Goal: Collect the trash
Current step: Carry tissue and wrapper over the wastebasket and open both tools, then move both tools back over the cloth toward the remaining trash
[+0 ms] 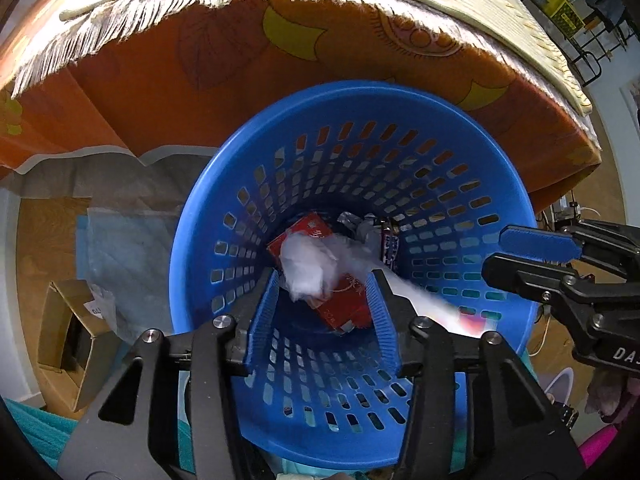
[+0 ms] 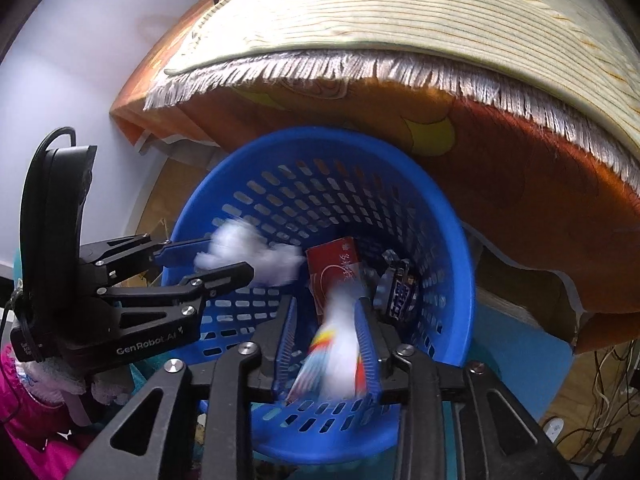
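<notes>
Both grippers hang over a blue perforated basket (image 1: 192, 240) (image 2: 466, 264). My left gripper (image 1: 325, 278) (image 2: 230, 258) is open. A crumpled white tissue (image 1: 308, 268) (image 2: 256, 258), blurred, is loose at its tips over the basket's inside. My right gripper (image 2: 325, 308) (image 1: 496, 254) is also open. A white wrapper with coloured stripes (image 2: 336, 344) (image 1: 424, 300), smeared by blur, lies between its fingers, and the pads do not clamp it. In the bottom of the basket lie a red box (image 1: 348, 304) (image 2: 332, 264) and a dark snack wrapper (image 1: 390, 248) (image 2: 400, 292).
A table draped in orange cloth (image 1: 200, 80) (image 2: 520, 184) with a fringed mat overhangs the basket's far side. A cardboard box (image 1: 68, 340) stands on the floor at the left. Cables (image 2: 608, 380) trail at the right. A pink sleeve (image 2: 24, 408) shows behind the left gripper.
</notes>
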A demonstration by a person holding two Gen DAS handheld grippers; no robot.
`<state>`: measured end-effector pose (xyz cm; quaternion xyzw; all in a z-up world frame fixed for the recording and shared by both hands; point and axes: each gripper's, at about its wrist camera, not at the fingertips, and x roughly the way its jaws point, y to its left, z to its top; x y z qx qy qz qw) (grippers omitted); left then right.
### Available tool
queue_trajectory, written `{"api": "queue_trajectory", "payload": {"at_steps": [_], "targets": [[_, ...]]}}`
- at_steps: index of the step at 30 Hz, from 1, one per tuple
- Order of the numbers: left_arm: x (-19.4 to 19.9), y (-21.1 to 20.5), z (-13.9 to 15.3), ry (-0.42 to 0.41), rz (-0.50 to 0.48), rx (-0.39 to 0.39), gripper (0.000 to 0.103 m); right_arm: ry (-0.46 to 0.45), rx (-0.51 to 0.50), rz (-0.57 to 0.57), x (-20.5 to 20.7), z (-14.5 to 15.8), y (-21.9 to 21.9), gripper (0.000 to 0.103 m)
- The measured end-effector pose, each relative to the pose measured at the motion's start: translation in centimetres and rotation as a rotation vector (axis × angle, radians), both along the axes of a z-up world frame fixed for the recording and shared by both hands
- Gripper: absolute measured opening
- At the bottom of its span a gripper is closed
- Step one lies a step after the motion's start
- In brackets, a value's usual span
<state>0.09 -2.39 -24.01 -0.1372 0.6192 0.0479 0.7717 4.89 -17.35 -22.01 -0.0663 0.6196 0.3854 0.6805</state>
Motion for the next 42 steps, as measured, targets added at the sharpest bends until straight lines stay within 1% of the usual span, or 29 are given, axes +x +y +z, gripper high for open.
{"api": "queue_trajectory", "payload": {"at_steps": [1,2,3,6,9,14,27,37,41,42], "targets": [[0.0,0.1,-0.1,0.001,0.001,-0.001,0.057,-0.002,-0.002,-0.004,0.0,0.0,0.0,0.046],[0.0,0.1,-0.1,-0.002,0.003,-0.001,0.060,-0.007,-0.006,-0.009,0.1,0.0,0.0,0.055],[0.0,0.2,-0.2,-0.004,0.003,-0.001,0.062,-0.012,-0.008,-0.012,0.2,-0.1,-0.1,0.059],[0.0,0.1,-0.2,-0.001,0.002,0.001,0.063,-0.017,-0.007,-0.022,0.4,0.0,-0.4,0.065],[0.1,0.1,-0.1,0.001,0.006,0.001,0.068,-0.023,-0.011,-0.032,0.5,0.1,-0.7,0.077],[0.2,0.2,-0.1,0.001,0.015,0.000,0.068,-0.029,-0.015,-0.038,0.7,0.2,-1.1,0.083],[0.1,0.4,0.1,0.000,0.028,-0.010,0.070,-0.061,-0.045,-0.029,0.6,0.5,-0.7,0.085],[0.4,1.0,1.4,-0.022,0.048,-0.024,0.070,-0.105,-0.029,-0.079,1.9,1.7,-1.3,0.087],[0.8,1.2,2.2,-0.036,0.048,-0.026,0.070,-0.136,-0.016,-0.099,2.4,2.6,-1.6,0.092],[0.8,1.3,2.4,-0.040,0.047,-0.026,0.070,-0.145,-0.010,-0.105,2.6,2.8,-1.7,0.092]]}}
